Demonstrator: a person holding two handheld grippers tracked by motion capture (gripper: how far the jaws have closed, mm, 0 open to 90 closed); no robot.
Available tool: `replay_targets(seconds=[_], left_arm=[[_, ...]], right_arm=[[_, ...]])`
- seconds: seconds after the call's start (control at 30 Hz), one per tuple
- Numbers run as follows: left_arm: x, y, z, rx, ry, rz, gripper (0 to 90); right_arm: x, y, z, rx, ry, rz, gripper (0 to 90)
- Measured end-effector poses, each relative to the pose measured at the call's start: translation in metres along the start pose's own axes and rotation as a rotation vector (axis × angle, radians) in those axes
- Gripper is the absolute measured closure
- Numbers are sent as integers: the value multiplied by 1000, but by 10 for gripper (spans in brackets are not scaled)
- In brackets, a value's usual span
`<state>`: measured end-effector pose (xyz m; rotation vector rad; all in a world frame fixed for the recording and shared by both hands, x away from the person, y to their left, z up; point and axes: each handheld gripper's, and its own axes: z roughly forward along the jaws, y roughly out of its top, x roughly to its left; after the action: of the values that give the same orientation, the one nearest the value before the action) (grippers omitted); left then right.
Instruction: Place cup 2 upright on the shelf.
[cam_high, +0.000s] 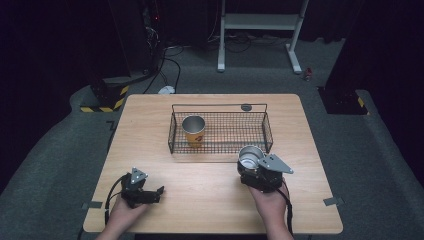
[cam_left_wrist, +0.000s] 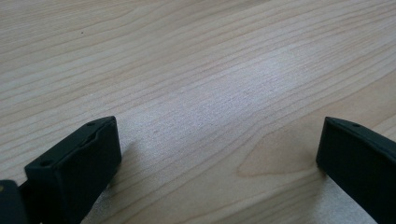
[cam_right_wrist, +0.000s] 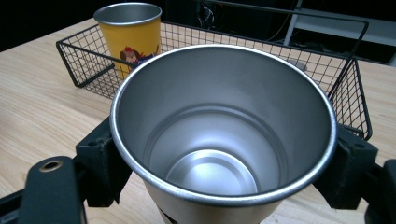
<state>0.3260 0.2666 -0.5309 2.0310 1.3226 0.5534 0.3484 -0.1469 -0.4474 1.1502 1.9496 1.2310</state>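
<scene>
Left claw (cam_high: 159, 190) jaws spread, low; right claw (cam_high: 248, 164) clamped, raised.

Wire basket (cam_high: 220, 131) on wooden table (cam_high: 210, 200)

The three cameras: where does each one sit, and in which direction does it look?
High view: above the person's side, looking forward and down on the table; both hands show, with left gripper and right gripper.
Left gripper view: on the left gripper, facing bare tabletop between its open jaws.
Right gripper view: on the right gripper, looking into the steel cup it clamps.
Shared: high and right gripper views both show the wire basket and yellow cup.
</scene>
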Motion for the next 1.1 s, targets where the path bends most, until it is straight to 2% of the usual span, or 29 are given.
replay_targets(seconds=[0.7, 1.1], left_arm=[[0, 0, 0, -3, -8, 12, 3], [0, 0, 0, -3, -10, 13, 3]], right_arm=[[1, 27, 13, -18, -12, -17, 186], [-4, 42, 22, -25, -18, -17, 186]])
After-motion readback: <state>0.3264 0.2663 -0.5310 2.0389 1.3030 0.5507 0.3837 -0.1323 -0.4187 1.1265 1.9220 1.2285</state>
